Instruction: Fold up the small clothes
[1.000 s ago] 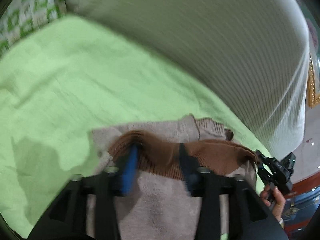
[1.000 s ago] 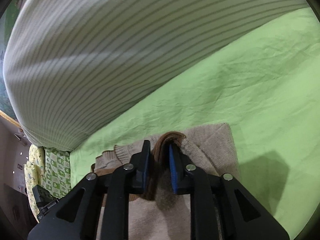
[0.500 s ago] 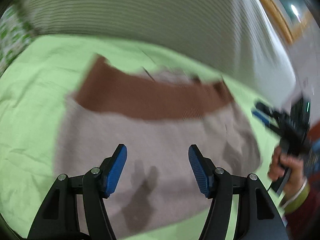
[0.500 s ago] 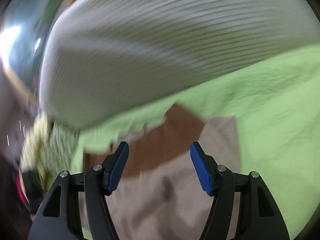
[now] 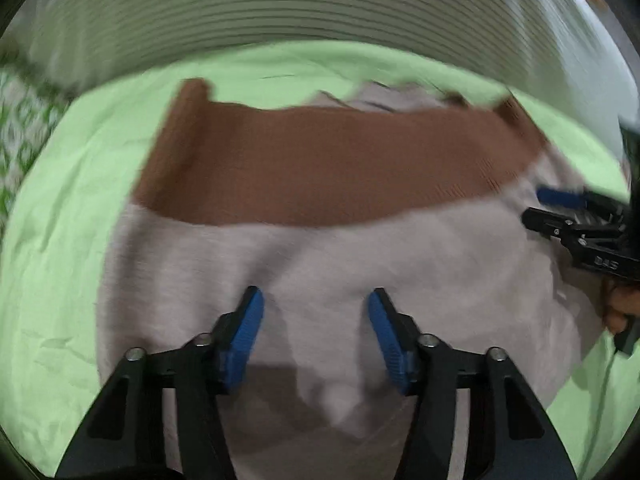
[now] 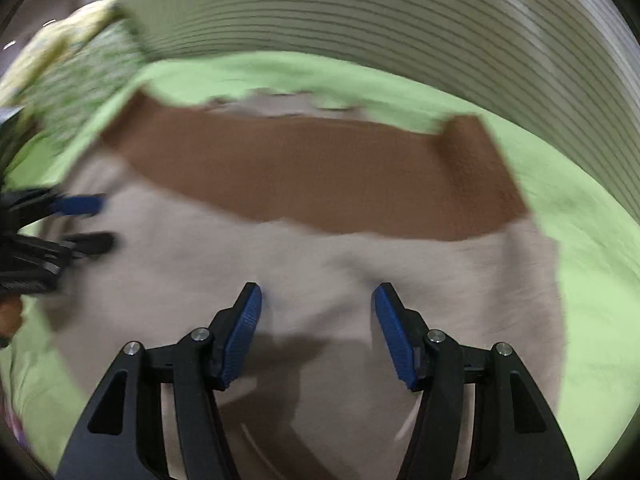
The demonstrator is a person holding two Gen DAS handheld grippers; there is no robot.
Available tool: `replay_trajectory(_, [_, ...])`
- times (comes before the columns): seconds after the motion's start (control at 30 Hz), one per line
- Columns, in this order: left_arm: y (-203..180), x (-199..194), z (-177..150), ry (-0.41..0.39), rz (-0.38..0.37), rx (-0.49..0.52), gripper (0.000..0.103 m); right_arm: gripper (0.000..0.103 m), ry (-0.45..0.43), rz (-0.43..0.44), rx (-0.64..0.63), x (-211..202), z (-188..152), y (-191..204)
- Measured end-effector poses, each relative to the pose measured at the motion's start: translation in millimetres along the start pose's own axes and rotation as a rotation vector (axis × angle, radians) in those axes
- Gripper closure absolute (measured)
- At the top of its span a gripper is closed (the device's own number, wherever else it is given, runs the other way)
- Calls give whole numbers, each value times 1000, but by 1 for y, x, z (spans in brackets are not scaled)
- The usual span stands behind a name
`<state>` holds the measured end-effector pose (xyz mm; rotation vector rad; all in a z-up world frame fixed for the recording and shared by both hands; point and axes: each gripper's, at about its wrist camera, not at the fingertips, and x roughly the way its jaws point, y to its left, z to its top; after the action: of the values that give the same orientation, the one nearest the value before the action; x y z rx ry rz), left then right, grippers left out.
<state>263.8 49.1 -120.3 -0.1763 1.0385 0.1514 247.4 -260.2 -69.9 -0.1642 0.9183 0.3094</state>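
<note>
A small beige knitted sweater (image 5: 360,272) with a broad brown ribbed band (image 5: 328,168) lies flat on the light green bedsheet (image 5: 60,240), the band on its far side, near a white striped quilt (image 5: 320,4); the left gripper (image 5: 316,332) hangs over the beige part, jaws closing with nothing pinched between the blue pads. The right gripper (image 6: 318,330) hangs over the same cloth beside it, jaws likewise closing and gripping nothing; a patterned green pillow (image 6: 80,80) lies at the sheet's far left.

Left gripper (image 5: 316,336) closing, empty, above beige-brown sweater (image 5: 320,248) on green sheet (image 5: 60,240).

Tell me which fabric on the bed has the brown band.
The beige sweater lying flat on the plain green sheet; the striped bedding behind and the patterned green cloth carry no brown.
</note>
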Motion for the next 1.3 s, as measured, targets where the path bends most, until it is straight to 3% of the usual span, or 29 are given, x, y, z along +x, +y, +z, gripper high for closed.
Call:
replay_trajectory(0.07, [17,4,7,-1,-33,-69,61,53,-30,-27,100,3,4,-29])
replay_trajectory(0.13, [31,2,9,-11,-66,-135,66,59,-52,15,207,2,7,-53])
replay_trajectory(0.27, [49,-6,8,-11,-139,-242,67,57,-88,63,310,-11,4,-66])
replay_trajectory(0.33, [49,-19,3,-21,-123,-246,60,57,-101,50,327,-23,-1,-65])
replay_trajectory(0.4, [51,-35,-4,-45,-98,-266,40,57,-115,78,356,-35,-9,-63])
replay_trajectory(0.63, [90,-86,-48,-52,-29,-399,27,57,-136,156,377,-68,-30,-18])
replay_trajectory(0.77, [105,-88,-82,11,-15,-463,26,57,-98,229,317,-70,-47,15])
replay_trajectory(0.83, [110,-85,-99,53,-8,-480,26,57,-68,221,310,-65,-57,25])
replay_trajectory(1.0, [119,-72,-137,128,-93,-568,26,57,21,181,395,-53,-86,18])
replay_trajectory(1.3, [115,-61,-137,106,-239,-737,23,57,-61,171,390,-82,-72,16])
